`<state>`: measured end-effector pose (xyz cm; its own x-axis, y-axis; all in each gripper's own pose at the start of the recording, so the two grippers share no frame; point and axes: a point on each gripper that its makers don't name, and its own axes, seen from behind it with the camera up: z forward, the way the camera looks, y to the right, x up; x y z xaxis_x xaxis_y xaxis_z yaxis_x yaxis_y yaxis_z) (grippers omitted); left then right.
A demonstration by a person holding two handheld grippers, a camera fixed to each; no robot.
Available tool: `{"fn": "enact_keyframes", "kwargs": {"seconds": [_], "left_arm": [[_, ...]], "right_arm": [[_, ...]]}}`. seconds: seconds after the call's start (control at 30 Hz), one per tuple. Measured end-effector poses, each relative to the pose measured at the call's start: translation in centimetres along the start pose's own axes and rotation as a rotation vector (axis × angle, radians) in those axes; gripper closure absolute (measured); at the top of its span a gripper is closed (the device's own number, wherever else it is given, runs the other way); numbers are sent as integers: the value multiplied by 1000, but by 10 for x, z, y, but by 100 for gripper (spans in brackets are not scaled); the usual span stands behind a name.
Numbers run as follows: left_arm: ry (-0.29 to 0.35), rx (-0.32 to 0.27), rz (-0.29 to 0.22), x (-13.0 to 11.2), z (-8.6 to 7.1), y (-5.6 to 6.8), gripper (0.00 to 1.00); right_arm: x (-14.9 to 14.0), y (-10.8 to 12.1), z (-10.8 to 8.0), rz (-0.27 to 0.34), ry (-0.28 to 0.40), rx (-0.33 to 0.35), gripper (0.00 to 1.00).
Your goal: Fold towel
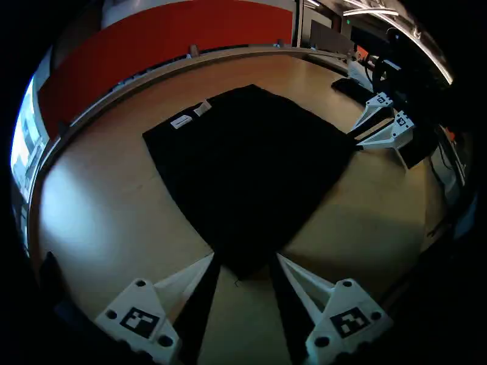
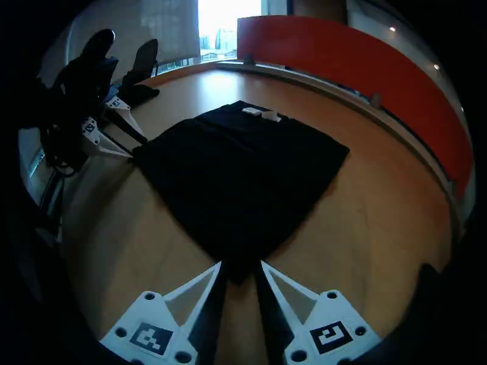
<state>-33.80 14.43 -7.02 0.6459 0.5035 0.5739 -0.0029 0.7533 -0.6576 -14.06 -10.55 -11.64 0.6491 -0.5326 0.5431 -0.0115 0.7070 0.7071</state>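
Views low, close, facing shared towel [image 1: 249, 176] from adjacent corners.

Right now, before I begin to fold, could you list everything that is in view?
towel: 1, black, spread flat on the table
tags: 2, white, on the towel near its far edge
table: 1, light wood, under the towel
partition: 1, red, along the table's far edge
window: 1, bright, beyond the table
chair: 1, dark, near the window
left hand-held gripper: 1, white, open, at one towel corner
right hand-held gripper: 1, white, open, at the neighbouring corner
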Motion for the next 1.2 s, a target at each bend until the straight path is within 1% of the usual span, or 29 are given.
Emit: {"fn": "enact_keyframes", "kwargs": {"seconds": [0.03, 0.17, 0.23, 0.4, 0.6, 0.7, 0.8, 0.93, 1.2], "left_arm": [[-2, 1, -2, 0, 0, 0, 48], [-7, 6, -8, 1, 1, 0, 75], [-8, 9, -10, 2, 1, -1, 80], [-9, 11, -14, 3, 2, -1, 84], [-7, 10, -56, 6, -1, -2, 87], [0, 9, -70, 10, -5, -2, 87], [1, -5, -85, 14, -11, 1, 87], [8, -8, -106, 20, -19, 0, 87], [12, 4, -117, 28, -34, -1, 87]], "right_arm": [[0, 0, 0, 1, 0, 0, 73], [0, 1, 0, 4, -2, 6, 79], [0, 0, 1, 6, -4, 10, 81], [3, -1, 1, 15, -2, 15, 84], [9, 0, -4, 26, 14, 11, 84], [15, 1, -8, 32, 26, 7, 84], [19, 3, -13, 40, 34, 2, 84], [26, 4, -22, 46, 49, 1, 84], [40, 3, -38, 48, 72, -8, 84]]}}
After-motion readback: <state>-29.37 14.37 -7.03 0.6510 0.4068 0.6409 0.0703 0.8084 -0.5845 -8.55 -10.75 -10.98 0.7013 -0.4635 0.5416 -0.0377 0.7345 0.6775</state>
